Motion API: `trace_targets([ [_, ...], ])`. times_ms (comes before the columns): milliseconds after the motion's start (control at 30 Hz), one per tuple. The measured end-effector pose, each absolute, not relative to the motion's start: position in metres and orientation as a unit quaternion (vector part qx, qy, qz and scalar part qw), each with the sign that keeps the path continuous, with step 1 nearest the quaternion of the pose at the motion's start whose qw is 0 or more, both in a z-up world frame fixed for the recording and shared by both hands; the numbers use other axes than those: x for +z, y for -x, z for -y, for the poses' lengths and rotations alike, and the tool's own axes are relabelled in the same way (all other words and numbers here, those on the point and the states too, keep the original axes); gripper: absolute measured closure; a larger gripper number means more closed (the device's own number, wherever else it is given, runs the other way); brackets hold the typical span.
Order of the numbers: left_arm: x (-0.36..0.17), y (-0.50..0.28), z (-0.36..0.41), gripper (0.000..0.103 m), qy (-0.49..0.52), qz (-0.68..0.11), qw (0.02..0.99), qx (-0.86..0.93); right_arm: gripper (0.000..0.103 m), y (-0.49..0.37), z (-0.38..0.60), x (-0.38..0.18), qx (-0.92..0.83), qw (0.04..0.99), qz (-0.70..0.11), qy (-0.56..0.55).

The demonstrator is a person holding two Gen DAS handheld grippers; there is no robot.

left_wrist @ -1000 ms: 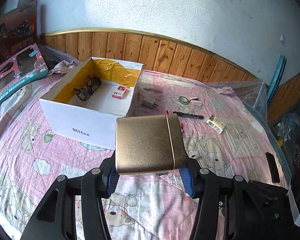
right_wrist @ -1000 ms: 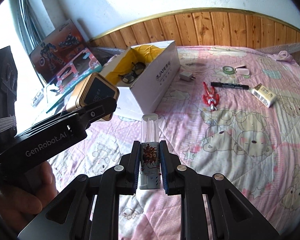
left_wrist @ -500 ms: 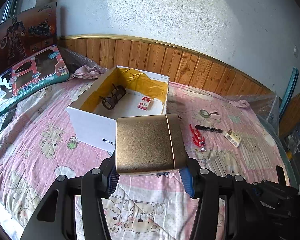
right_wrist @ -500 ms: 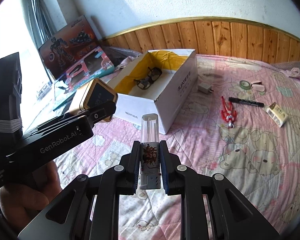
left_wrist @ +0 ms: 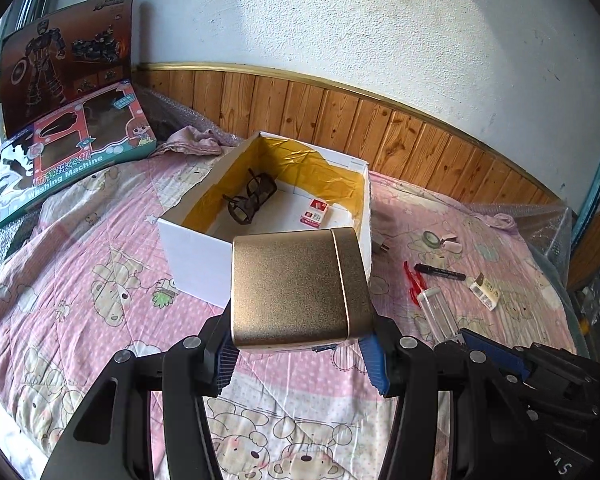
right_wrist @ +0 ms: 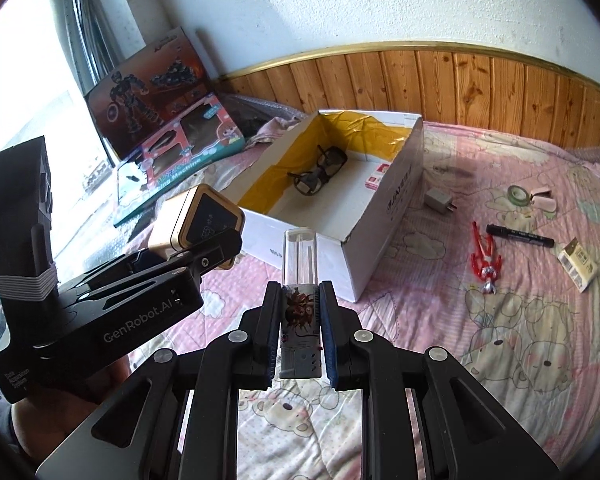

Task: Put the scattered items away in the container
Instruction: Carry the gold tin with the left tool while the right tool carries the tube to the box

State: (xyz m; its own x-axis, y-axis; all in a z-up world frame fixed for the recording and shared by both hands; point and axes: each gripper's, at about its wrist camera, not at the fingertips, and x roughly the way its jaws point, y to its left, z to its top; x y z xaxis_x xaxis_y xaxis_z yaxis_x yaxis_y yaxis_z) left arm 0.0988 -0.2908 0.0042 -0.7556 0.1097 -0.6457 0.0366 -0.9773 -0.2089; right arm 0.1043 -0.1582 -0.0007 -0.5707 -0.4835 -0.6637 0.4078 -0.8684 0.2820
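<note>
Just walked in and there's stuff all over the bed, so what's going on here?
A person is tidying with a handheld gripper in each hand. The left gripper has its jaws shut on a gold case, and the right gripper is shut on a clear-capped lighter. Both hang short of the white box, which already holds glasses and a small red pack. A marker, red figure, tape roll and charger lie on the quilt.
</note>
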Motion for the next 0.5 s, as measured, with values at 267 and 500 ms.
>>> trace_targets([
  [267, 0.007, -0.079, 0.303, 0.049, 0.352, 0.108, 0.013, 0.930, 0.084, -0.081, 0.169, 0.004, -0.882, 0.262, 0.049, -0.389],
  [500, 0.009, -0.058, 0.308, 0.049, 0.352, 0.104, 0.011, 0.930, 0.084, -0.058, 0.176, 0.009, -0.881, 0.267, 0.051, -0.388],
])
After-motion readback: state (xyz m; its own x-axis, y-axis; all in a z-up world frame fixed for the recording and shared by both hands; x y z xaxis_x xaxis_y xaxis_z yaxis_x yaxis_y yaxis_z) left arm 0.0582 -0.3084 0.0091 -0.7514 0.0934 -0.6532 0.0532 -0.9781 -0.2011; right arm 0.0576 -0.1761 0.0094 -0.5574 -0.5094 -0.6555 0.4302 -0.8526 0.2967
